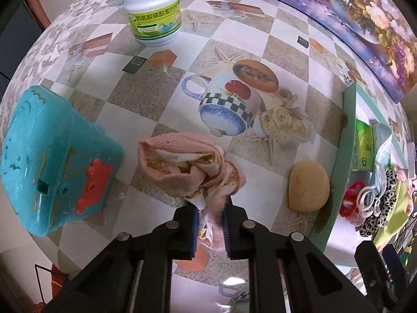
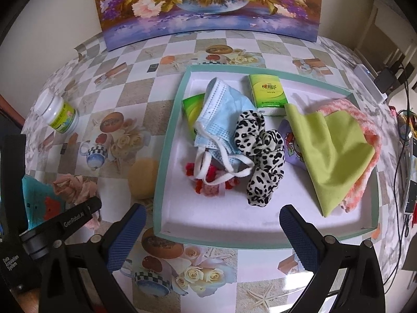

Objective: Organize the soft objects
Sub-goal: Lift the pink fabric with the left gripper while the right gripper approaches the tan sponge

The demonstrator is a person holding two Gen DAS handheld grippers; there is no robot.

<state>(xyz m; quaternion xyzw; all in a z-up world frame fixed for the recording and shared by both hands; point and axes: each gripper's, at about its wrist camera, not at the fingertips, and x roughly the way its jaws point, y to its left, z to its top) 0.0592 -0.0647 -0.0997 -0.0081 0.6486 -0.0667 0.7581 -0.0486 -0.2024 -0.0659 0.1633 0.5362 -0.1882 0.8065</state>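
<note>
Towel (image 1: 187, 167) lies between box (image 1: 52, 161) and sponge (image 1: 307, 186).

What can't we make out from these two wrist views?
- Left wrist: the towel end inside the left gripper is covered by the jaws, so grip depth is unclear.
- Left wrist: the tray contents are cut off by the right edge.
- Right wrist: the red fuzzy item is mostly under the mask.
- Right wrist: the pink knit cloth lies under the green cloth.
- Right wrist: the bottle label is too small.

2 tissue packs (image 2: 268, 91), 1 mask (image 2: 221, 109), 1 sponge (image 2: 142, 180), 1 bottle (image 2: 60, 114), 1 tray (image 2: 166, 156)
</note>
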